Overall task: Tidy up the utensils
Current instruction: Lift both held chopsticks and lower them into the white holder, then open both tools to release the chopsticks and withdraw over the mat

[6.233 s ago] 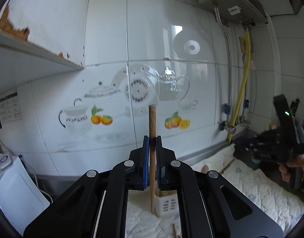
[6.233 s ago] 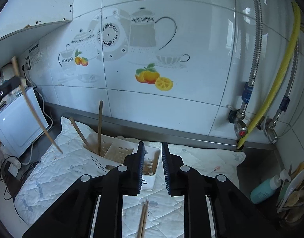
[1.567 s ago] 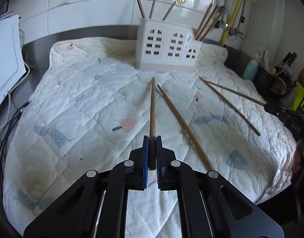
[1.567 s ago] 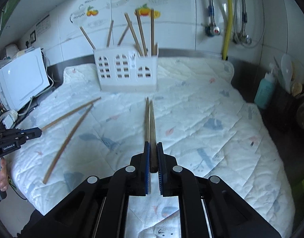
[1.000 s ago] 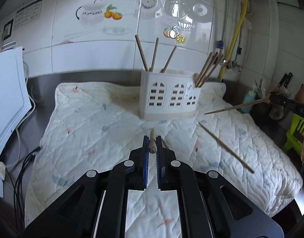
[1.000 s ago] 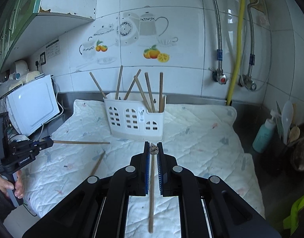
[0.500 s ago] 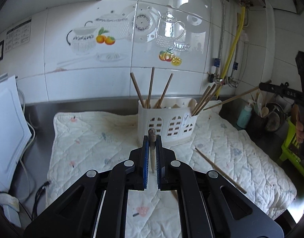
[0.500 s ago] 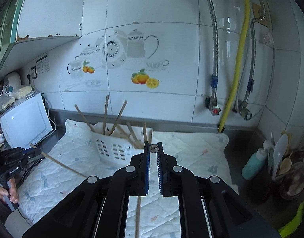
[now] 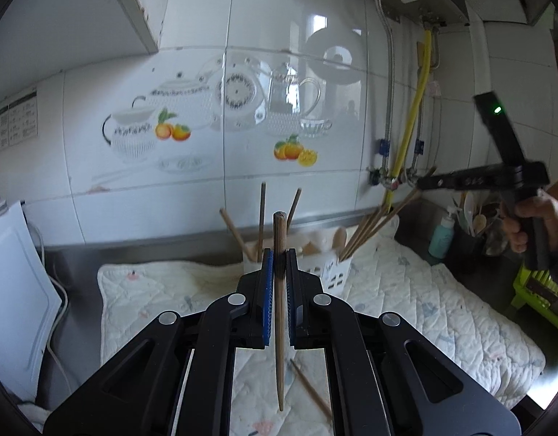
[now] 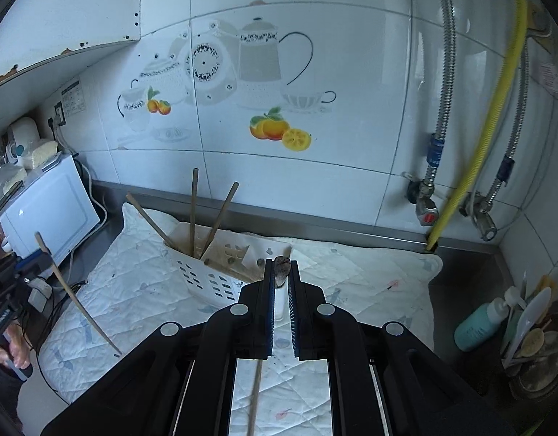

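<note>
In the left wrist view, the left tool is closed on a round wooden chopstick, held upright; it partly hides the white perforated utensil holder behind. In the right wrist view, the right tool clamps another chopstick over the holder; its middle part is hidden.

Open air above the white caddy; upright chopsticks crowd its left compartment. Tiled wall and yellow hose bound the rear; bottle and spoon jar block the right edge.
</note>
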`<state>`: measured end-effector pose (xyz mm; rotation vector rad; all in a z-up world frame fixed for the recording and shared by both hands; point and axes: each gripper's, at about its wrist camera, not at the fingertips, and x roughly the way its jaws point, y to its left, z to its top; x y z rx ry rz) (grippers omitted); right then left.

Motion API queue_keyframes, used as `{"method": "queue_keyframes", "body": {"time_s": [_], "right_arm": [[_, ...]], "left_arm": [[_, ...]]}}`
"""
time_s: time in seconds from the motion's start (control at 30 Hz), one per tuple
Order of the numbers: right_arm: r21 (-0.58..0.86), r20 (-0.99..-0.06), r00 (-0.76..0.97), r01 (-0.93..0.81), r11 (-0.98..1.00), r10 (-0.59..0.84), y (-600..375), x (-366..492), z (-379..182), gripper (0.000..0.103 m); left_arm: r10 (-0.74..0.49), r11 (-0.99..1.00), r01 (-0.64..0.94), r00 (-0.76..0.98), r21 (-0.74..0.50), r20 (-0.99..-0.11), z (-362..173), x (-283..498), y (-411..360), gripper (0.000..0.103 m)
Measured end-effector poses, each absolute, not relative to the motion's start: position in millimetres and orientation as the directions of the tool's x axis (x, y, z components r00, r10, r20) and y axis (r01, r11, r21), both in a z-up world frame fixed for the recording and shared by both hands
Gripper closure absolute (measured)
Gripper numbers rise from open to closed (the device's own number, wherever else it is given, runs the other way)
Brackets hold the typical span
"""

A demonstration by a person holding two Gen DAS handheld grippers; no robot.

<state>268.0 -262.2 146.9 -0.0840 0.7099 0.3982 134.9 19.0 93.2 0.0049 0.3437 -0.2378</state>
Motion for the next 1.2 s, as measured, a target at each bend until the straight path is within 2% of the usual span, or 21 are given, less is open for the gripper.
{"method": "queue_keyframes", "body": {"time_s": [0.2, 0.37, 0.4, 0.43, 0.57, 0.63, 0.87, 1.2], "right_arm": [[0.060, -0.700, 0.643, -0.381, 0.923, 0.311, -250, 298, 131, 0.096], [0.083, -0.704, 0.634, -0.376, 0.923, 0.322, -249, 308, 117, 0.095], [0.084, -0.695, 0.642, -0.376, 0.923, 0.325, -250, 306, 117, 0.094], [0.080, -0.688, 0.649, -0.375, 0.924, 0.323, -251, 305, 117, 0.089], [0.045, -0.652, 0.698, -0.353, 0.935, 0.295, -263, 289, 122, 0.083], [0.033, -0.635, 0.718, -0.346, 0.938, 0.287, -271, 279, 124, 0.079], [0.007, -0.585, 0.765, -0.326, 0.946, 0.268, -301, 230, 116, 0.079], [0.062, -0.604, 0.735, -0.343, 0.937, 0.309, -312, 178, 64, 0.077]], "left_arm": [[-0.233, 0.971, 0.238, 0.937, -0.011, -0.261, 131, 148, 11, 0.098], [-0.231, 0.972, 0.236, 0.953, 0.005, -0.195, 160, 166, 4, 0.098], [-0.231, 0.972, 0.236, 0.955, 0.009, -0.186, 165, 171, 2, 0.098], [-0.228, 0.972, 0.234, 0.957, 0.012, -0.177, 169, 177, 0, 0.098], [-0.222, 0.974, 0.227, 0.963, 0.017, -0.151, 179, 203, -6, 0.098], [-0.216, 0.975, 0.220, 0.966, 0.016, -0.142, 181, 216, -8, 0.098], [-0.191, 0.981, 0.192, 0.974, -0.001, -0.125, 176, 256, -14, 0.098], [-0.179, 0.984, 0.175, 0.971, -0.042, -0.157, 146, 294, -20, 0.098]]}}
